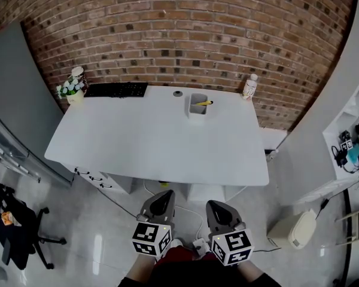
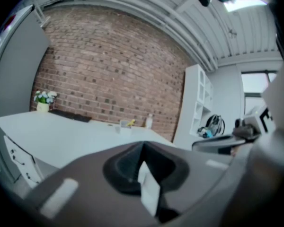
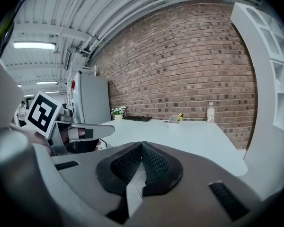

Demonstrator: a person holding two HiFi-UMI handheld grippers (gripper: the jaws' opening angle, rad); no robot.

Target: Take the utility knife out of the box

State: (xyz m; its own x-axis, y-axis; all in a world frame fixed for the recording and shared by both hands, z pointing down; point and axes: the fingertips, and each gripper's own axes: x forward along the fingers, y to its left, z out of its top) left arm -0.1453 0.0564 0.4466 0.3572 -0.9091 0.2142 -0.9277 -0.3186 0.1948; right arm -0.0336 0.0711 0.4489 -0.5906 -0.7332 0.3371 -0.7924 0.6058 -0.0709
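Note:
A small white box (image 1: 197, 107) stands toward the back of the white table (image 1: 149, 142), with the yellow utility knife (image 1: 204, 103) sticking out of its top. The box (image 3: 174, 120) and knife (image 3: 180, 116) also show far off in the right gripper view, and the box (image 2: 125, 126) shows small in the left gripper view. Both grippers are held side by side in front of the table's near edge, well short of the box. My left gripper (image 1: 161, 197) is shut and empty. My right gripper (image 1: 217, 207) is shut too, with nothing in it.
A black keyboard (image 1: 116, 89) and a flower pot (image 1: 73, 88) sit at the table's back left, a small bottle (image 1: 249, 86) at the back right. An office chair (image 1: 12, 226) stands on the floor at left, white shelving (image 1: 350, 136) at right, a brick wall behind.

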